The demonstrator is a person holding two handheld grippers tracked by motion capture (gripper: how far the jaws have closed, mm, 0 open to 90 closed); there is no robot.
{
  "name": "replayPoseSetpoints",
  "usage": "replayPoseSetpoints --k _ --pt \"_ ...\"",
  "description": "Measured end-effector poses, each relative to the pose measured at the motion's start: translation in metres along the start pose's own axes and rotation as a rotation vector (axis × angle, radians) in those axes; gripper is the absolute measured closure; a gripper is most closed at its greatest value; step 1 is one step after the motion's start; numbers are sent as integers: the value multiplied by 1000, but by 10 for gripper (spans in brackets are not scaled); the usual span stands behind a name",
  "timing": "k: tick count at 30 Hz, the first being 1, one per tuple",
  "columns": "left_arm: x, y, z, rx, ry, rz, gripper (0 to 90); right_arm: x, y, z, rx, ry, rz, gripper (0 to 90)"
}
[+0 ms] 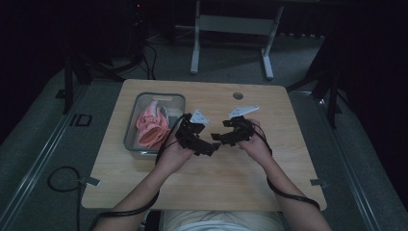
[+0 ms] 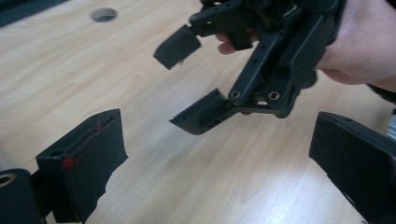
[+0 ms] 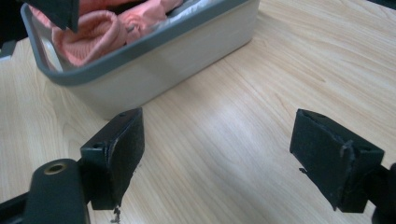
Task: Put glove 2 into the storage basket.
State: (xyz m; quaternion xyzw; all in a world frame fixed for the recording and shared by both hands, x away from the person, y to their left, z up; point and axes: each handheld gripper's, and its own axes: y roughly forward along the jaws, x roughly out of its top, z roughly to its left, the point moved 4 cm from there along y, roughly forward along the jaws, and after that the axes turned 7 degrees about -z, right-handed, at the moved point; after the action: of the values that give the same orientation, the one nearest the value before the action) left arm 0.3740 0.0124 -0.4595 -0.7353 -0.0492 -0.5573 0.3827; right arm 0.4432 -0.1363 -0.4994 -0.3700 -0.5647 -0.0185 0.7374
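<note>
High view: one wooden table [image 1: 240, 178], one grey bin [image 1: 136, 103] at centre left of the frame, one bundle of pink cloth [image 1: 150, 129] lying inside it. Two grippers held above the bare tabletop at frame centre, tips facing each other, near but apart: left gripper [image 1: 210, 148] just right of the bin, right gripper [image 1: 217, 137] beside it. One round hole [image 1: 238, 96] in the tabletop toward the upper middle. Left gripper view: own jaws stand wide apart at lower left and lower right, nothing between them but wood grain; the right gripper [image 2: 187, 84] fills the upper centre, its jaws also spread and empty, a hand [image 2: 359, 46] behind it at upper right. Right gripper view: own jaws wide apart at the bottom corners, bare table between; the bin [image 3: 154, 70] sits in the upper left, the pink cloth [image 3: 100, 30] heaped in it below the rim as far as shown. Judgement on progress: the cloth rests in the bin and neither gripper holds or touches anything, so either the placing is done or a pick has not begun; the frames do not settle which. Nothing loose lies on the tabletop. Count: grippers two, bin one, cloth bundle one; whether the bundle is one piece or several cannot be told.
</note>
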Motion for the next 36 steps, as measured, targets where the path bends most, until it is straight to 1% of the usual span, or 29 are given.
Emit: replayPoseSetpoints --k 2,3,4,5,6,9,11,13,15,18,21,23,24,26,28,29,30,31,32,33,34,36 --pt "-5 6 -5 -11 10 15 29 -6 -2 0 -10 -20 -21 179" --pt "-7 8 -7 -23 19 5 30 -10 -3 0 -17 -32 -29 180" --pt "-10 11 -10 -36 28 6 30 -14 -4 0 -18 -36 -36 179" --pt "-13 15 -12 -34 40 30 29 -18 -5 0 -13 -32 -37 179" --pt "-17 18 -13 -30 54 43 30 -22 -6 0 -12 -30 -32 179" --pt "-25 26 -17 -55 63 65 29 -34 -7 -2 -18 -33 -10 178" --pt "-30 30 -21 -64 79 73 29 -40 -8 -3 -22 -31 -3 178" --pt "-33 33 -24 -78 82 82 29 -47 -9 -4 -15 -29 -1 178" --pt "-36 36 -26 -79 91 84 29 -54 -9 -4 -15 -28 8 176" --pt "-42 39 -28 -92 75 79 29 -63 -10 -4 -9 -29 12 167" --pt "-49 43 -31 -100 71 69 29 -71 -12 -4 -8 -43 4 154" --pt "-49 43 -31 -100 71 69 30 -73 -14 -3 -6 -41 1 154" --pt "-58 47 -31 -102 69 71 29 -78 -15 -4 -10 -39 -3 149" --pt "-63 49 -32 -107 74 80 30 -83 -17 -6 -29 -45 -4 149" --pt "-63 49 -32 -107 74 80 30 -85 -17 -6 -29 -43 -3 149" --pt "-71 51 -32 -114 66 88 30 -90 -18 -7 -37 -43 -5 148" --pt "-71 51 -32 -114 66 88 30 -90 -18 -7 -37 -43 -5 148" --pt "-73 51 -32 -119 63 85 30 -94 -18 -8 -38 -41 -6 146" --pt "-77 51 -32 -135 48 71 30 -96 -19 -9 -40 -39 -8 145" --pt "-77 51 -32 -135 48 71 29 -96 -19 -9 -40 -39 -8 145" --pt "-78 52 -32 -140 40 64 29 -99 -19 -11 -47 -40 -9 143" --pt "-82 53 -32 -134 40 66 29 -103 -18 -13 -51 -37 -1 141"
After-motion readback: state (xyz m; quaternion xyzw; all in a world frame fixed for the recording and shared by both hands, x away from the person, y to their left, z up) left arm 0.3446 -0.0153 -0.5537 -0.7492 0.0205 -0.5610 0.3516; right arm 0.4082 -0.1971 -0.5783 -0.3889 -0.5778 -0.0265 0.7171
